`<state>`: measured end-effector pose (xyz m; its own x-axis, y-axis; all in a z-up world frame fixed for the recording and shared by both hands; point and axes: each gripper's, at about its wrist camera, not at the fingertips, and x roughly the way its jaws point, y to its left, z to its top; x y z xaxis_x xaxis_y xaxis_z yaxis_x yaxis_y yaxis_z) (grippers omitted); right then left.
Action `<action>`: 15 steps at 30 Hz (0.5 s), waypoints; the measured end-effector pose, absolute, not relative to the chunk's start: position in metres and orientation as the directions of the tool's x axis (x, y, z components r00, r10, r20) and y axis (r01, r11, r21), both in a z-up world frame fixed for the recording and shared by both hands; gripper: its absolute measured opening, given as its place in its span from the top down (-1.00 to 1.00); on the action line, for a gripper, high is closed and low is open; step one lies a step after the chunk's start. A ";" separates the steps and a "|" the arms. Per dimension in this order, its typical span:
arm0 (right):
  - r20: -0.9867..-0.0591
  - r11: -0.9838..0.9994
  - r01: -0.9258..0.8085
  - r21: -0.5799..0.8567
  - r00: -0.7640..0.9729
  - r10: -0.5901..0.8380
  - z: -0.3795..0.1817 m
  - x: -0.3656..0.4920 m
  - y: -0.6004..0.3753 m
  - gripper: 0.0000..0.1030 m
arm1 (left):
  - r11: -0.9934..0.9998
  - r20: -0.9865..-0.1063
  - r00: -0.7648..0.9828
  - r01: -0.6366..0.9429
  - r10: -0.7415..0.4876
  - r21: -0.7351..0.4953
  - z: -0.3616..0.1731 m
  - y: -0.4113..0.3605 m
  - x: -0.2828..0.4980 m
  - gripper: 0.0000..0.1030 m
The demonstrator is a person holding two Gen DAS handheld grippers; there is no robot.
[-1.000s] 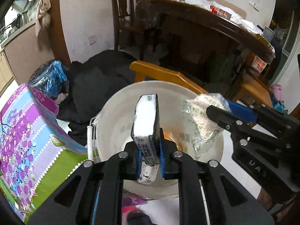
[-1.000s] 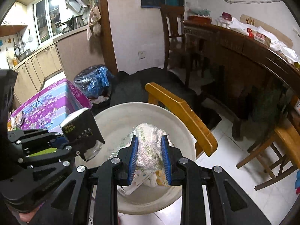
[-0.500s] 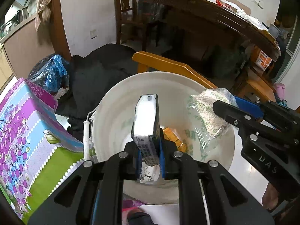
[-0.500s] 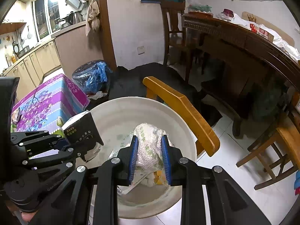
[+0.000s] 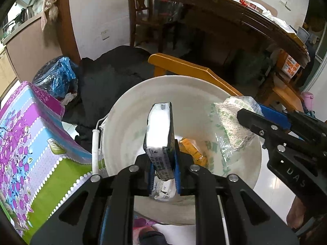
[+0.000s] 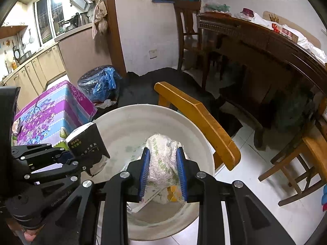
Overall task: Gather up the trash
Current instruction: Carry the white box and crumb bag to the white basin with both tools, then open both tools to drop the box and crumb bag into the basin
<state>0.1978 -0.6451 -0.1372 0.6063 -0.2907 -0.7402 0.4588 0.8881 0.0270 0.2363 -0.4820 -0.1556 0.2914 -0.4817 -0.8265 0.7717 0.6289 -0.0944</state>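
Both pieces of trash hang over the white bucket [image 5: 126, 110], which fills the middle of each wrist view with its rim running from about 9 o'clock round to 3 o'clock.

The left hand-held gripper [image 5: 163, 163] is clamped narrow on a small dark carton [image 5: 160, 134], its blue pads pressing the two broad faces near the lower end. The carton stands nearly upright, pointing toward 12 o'clock, its pale narrow edge facing the camera. It looks like light, thin card: stiff enough to hold by its flat sides, yet easy to crush, so a grip low on the broad faces seems the sound one.

The right hand-held gripper [image 6: 162, 169] pinches a clear plastic bag [image 6: 163, 157] printed in green and packed with pale granules. The bag bulges above the pads toward 12 o'clock and sags loose below them. It appears soft, slack and somewhat slippery; the filled bulge gives the pads something to bite, whereas the empty film would likely slide out.

Inside the bucket, at about 4 o'clock from the carton in the left view, lies an orange wrapper [image 5: 192, 149]. A wooden chair [image 6: 196, 118] stands just behind the bucket at 1 o'clock, and a purple floral box [image 5: 30, 143] sits beside it at 9 o'clock.

Both items seem ready to be let go into the bucket.
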 end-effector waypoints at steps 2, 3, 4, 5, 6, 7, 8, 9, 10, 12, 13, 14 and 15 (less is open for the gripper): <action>-0.737 0.887 0.461 0.026 0.608 -0.294 -0.137 0.196 -0.646 0.45 | 0.632 -0.826 0.295 0.770 -0.481 -0.093 -0.156 -0.481 0.237 0.70; -0.735 0.886 0.463 0.027 0.610 -0.296 -0.136 0.196 -0.646 0.45 | 0.633 -0.826 0.296 0.768 -0.479 -0.092 -0.156 -0.481 0.237 0.69; -0.733 0.885 0.464 0.029 0.612 -0.297 -0.135 0.196 -0.646 0.45 | 0.635 -0.827 0.296 0.767 -0.478 -0.092 -0.157 -0.480 0.238 0.69; -0.731 0.884 0.466 0.030 0.614 -0.299 -0.134 0.195 -0.647 0.45 | 0.637 -0.827 0.298 0.766 -0.476 -0.091 -0.157 -0.480 0.239 0.68; -0.728 0.884 0.467 0.030 0.616 -0.301 -0.133 0.195 -0.646 0.45 | 0.638 -0.827 0.299 0.765 -0.475 -0.089 -0.158 -0.479 0.239 0.68; -0.727 0.884 0.467 0.031 0.618 -0.300 -0.132 0.195 -0.646 0.45 | 0.638 -0.828 0.299 0.765 -0.475 -0.089 -0.158 -0.479 0.239 0.68; -0.726 0.884 0.466 0.031 0.618 -0.301 -0.132 0.194 -0.646 0.45 | 0.639 -0.828 0.300 0.764 -0.474 -0.089 -0.158 -0.478 0.238 0.68; -0.725 0.884 0.467 0.030 0.619 -0.303 -0.132 0.194 -0.645 0.45 | 0.642 -0.828 0.302 0.762 -0.473 -0.089 -0.158 -0.478 0.238 0.68; -0.724 0.883 0.468 0.032 0.619 -0.302 -0.132 0.194 -0.645 0.45 | 0.643 -0.828 0.302 0.760 -0.473 -0.090 -0.158 -0.478 0.239 0.68; -0.725 0.883 0.469 0.034 0.620 -0.301 -0.132 0.194 -0.646 0.45 | 0.643 -0.827 0.303 0.761 -0.474 -0.090 -0.157 -0.478 0.238 0.68; -0.724 0.882 0.470 0.035 0.620 -0.301 -0.132 0.193 -0.646 0.45 | 0.642 -0.826 0.303 0.761 -0.475 -0.090 -0.157 -0.477 0.238 0.68; -0.724 0.882 0.470 0.036 0.620 -0.301 -0.132 0.193 -0.647 0.45 | 0.642 -0.826 0.303 0.762 -0.475 -0.090 -0.156 -0.477 0.238 0.68; -0.724 0.881 0.471 0.037 0.621 -0.301 -0.132 0.193 -0.647 0.45 | 0.641 -0.825 0.305 0.762 -0.476 -0.088 -0.156 -0.477 0.237 0.68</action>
